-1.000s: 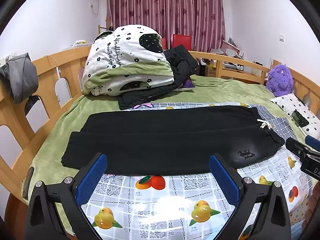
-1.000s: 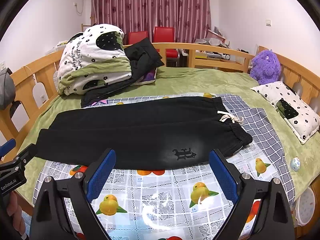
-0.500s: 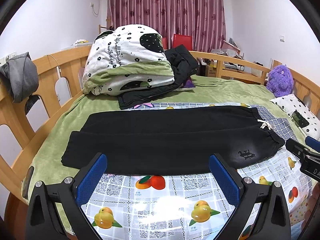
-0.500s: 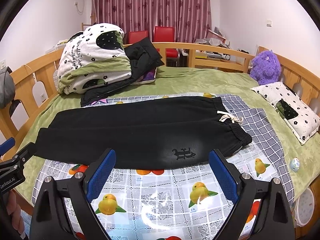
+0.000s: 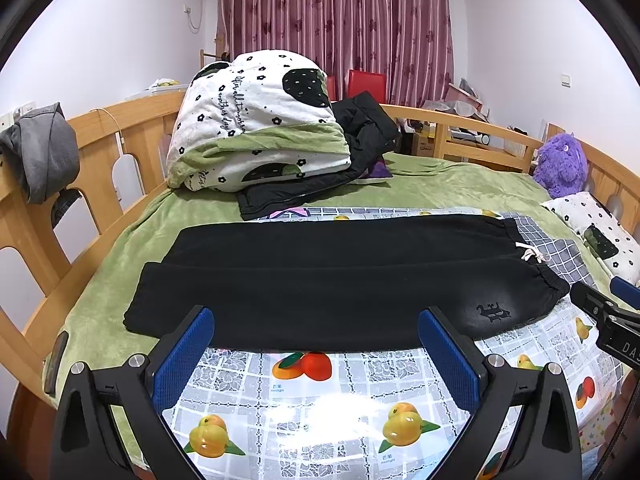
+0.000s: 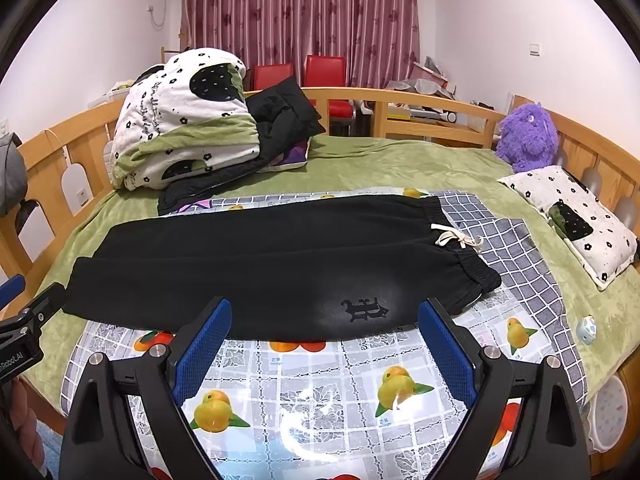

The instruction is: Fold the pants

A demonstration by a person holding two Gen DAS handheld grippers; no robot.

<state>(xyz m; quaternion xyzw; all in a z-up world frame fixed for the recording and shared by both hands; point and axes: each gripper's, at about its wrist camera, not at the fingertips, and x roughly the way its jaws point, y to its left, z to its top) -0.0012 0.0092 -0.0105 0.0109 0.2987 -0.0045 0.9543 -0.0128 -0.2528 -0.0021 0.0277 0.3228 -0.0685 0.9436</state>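
Note:
Black pants (image 5: 340, 276) lie flat across the bed on a fruit-print plastic cloth (image 5: 320, 404), legs side by side, cuffs to the left, waistband with a white drawstring (image 5: 530, 254) to the right. They also show in the right wrist view (image 6: 280, 268), with the drawstring (image 6: 456, 238) and a dark logo (image 6: 364, 308). My left gripper (image 5: 316, 332) is open and empty, just short of the pants' near edge. My right gripper (image 6: 324, 324) is open and empty, near the logo end.
A folded white-and-green quilt (image 5: 256, 128) and a black jacket (image 5: 360, 148) lie at the back. A purple plush toy (image 6: 528, 136) and a floral pillow (image 6: 572, 216) are at the right. A wooden rail (image 5: 80, 184) surrounds the bed.

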